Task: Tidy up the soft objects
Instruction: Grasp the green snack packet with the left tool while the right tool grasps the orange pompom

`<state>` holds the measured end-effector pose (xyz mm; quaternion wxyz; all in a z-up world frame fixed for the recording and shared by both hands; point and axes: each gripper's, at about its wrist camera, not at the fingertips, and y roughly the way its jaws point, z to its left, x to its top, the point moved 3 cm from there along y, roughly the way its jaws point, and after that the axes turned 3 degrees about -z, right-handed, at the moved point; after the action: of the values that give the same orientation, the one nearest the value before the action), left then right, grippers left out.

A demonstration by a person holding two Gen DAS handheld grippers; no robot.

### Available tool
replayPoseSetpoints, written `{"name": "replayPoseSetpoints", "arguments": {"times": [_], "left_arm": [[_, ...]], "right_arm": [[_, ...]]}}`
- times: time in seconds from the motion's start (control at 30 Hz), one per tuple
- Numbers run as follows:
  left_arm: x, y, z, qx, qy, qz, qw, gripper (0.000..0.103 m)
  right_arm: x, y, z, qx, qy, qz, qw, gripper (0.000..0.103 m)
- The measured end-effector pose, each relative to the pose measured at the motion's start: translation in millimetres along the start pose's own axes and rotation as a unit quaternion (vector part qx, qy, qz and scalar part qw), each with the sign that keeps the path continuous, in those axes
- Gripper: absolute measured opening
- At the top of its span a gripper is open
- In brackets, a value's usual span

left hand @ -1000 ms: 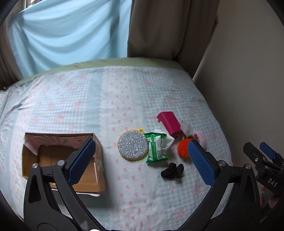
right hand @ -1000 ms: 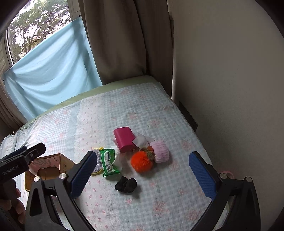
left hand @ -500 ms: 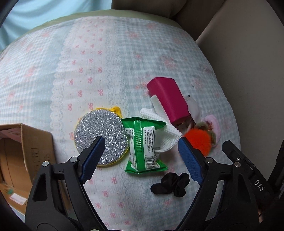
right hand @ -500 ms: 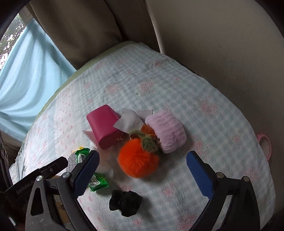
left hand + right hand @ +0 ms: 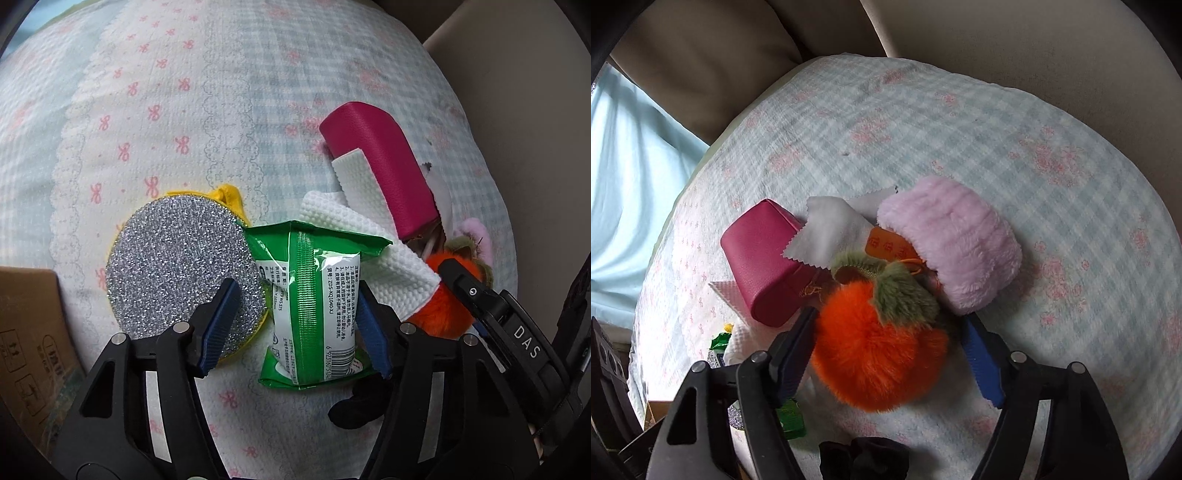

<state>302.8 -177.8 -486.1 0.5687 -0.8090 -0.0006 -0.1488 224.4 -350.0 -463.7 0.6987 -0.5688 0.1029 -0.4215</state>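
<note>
In the left wrist view my left gripper (image 5: 297, 328) is open, its jaws on either side of a green tissue pack (image 5: 314, 306) lying on the bed. A round silver scrub pad (image 5: 181, 266) lies to its left, a white cloth (image 5: 373, 240) and a magenta pouch (image 5: 380, 166) to its right. In the right wrist view my right gripper (image 5: 890, 354) is open with its jaws around an orange plush persimmon (image 5: 875, 350). A pink fluffy band (image 5: 953, 243), a white wipe (image 5: 827, 236) and the magenta pouch (image 5: 764, 258) lie just behind it.
A cardboard box (image 5: 26, 339) stands at the left. A black scrunchie (image 5: 358, 406) lies near both grippers, also at the bottom of the right wrist view (image 5: 864, 458). The right gripper shows in the left wrist view (image 5: 506, 332). A beige wall (image 5: 1034, 44) borders the bed.
Both grippers have come down and forward close to the pile. The left jaws have narrowed around the green pack, the right jaws around the orange plush.
</note>
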Motion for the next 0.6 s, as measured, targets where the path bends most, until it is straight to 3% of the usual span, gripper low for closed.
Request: {"name": "replayPoseSetpoints", "arguments": {"times": [0.07,0.23,0.37,0.6], "left_arm": [[-0.6,0.8,-1.7,-0.008,0.001,0.003,1.0,0.045],[-0.2,2.4,-8.5,-0.007,0.015,0.005,0.9999,0.037],[3.2,6.6,-8.3,-0.003,0.009,0.004,0.9999,0.029],[-0.7,-11.2,-6.1,-0.005,0.002,-0.01,0.9999,0.027]], "right_arm": [[1.0,1.7,-0.3,-0.007,0.002,0.001,1.0,0.06],[0.3,1.7,-4.4,-0.011,0.009,0.0,1.0,0.035],[0.8,-1.6,-5.0,-0.01,0.007,-0.002,1.0,0.03],[-0.5,-13.2,-4.7,-0.005,0.003,-0.007,1.0,0.022]]}}
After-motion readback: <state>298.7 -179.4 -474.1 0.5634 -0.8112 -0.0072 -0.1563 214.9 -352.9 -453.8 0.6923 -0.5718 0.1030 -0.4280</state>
